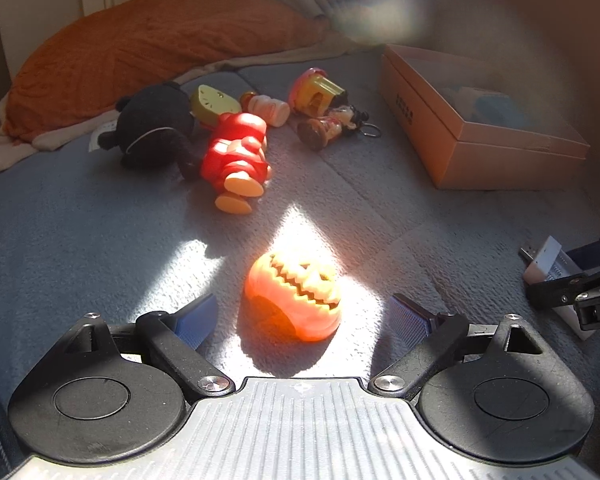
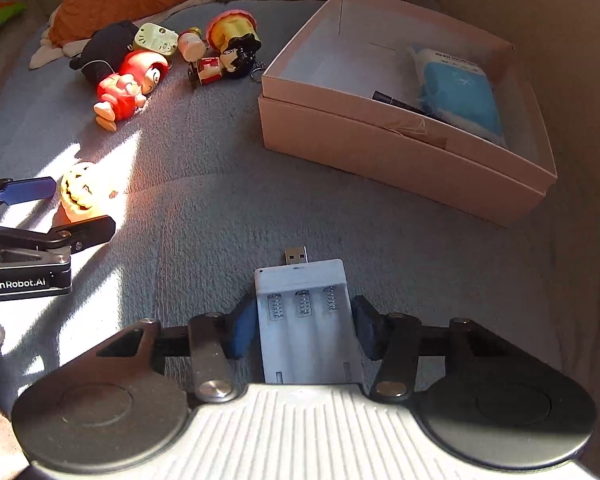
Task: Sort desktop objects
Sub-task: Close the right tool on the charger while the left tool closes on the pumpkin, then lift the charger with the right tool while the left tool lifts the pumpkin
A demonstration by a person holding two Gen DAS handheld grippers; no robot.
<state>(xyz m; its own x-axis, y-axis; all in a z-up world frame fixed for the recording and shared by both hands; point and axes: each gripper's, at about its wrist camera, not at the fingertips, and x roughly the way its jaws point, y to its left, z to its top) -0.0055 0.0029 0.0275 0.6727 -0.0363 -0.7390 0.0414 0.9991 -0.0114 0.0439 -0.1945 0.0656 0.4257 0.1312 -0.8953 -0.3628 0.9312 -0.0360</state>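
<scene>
Right gripper (image 2: 305, 330) seemingly clamps the white battery charger (image 2: 306, 320) (USB plug forward), likely bound for the box (image 2: 400, 152). Left gripper (image 1: 302, 316) hangs apart around the pumpkin toy (image 1: 294, 294), ready to close.

pumpkin (image 1: 294, 294) orange, jagged yellow grin | charger (image 2: 306, 320) white, silver springs | box (image 2: 404, 152) pink | blanket (image 2: 220, 220) grey-blue | cushion (image 1: 140, 40) rust-orange

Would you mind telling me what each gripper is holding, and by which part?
The right gripper clamps the white battery charger by its long sides. The left gripper holds nothing; the pumpkin sits between its open jaws.
</scene>
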